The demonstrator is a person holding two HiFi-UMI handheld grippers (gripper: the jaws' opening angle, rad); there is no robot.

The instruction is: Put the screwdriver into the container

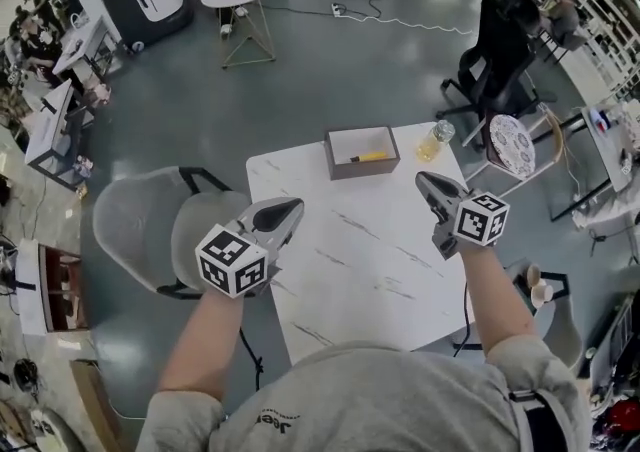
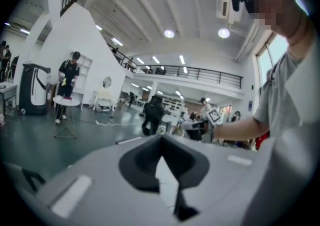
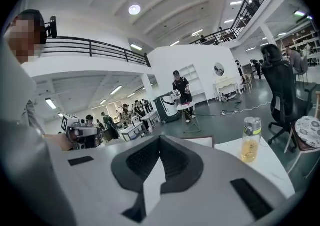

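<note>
A brown open box, the container (image 1: 362,171), stands at the far edge of the white marble table (image 1: 360,250). A screwdriver (image 1: 370,156) with a yellow handle lies inside it. My left gripper (image 1: 288,210) hovers at the table's left edge, its jaws shut with nothing between them. My right gripper (image 1: 427,183) is held over the table's right side, just right of the container, also shut and empty. In the left gripper view the left gripper (image 2: 161,141) points up and away from the table. The right gripper (image 3: 160,140) looks past the container's rim (image 3: 200,141).
A clear bottle (image 1: 436,140) of yellow liquid stands at the table's far right corner and shows as the bottle (image 3: 251,139) in the right gripper view. A grey chair (image 1: 140,225) sits left of the table. A black office chair (image 1: 495,60) and a patterned stool (image 1: 512,145) stand on the right.
</note>
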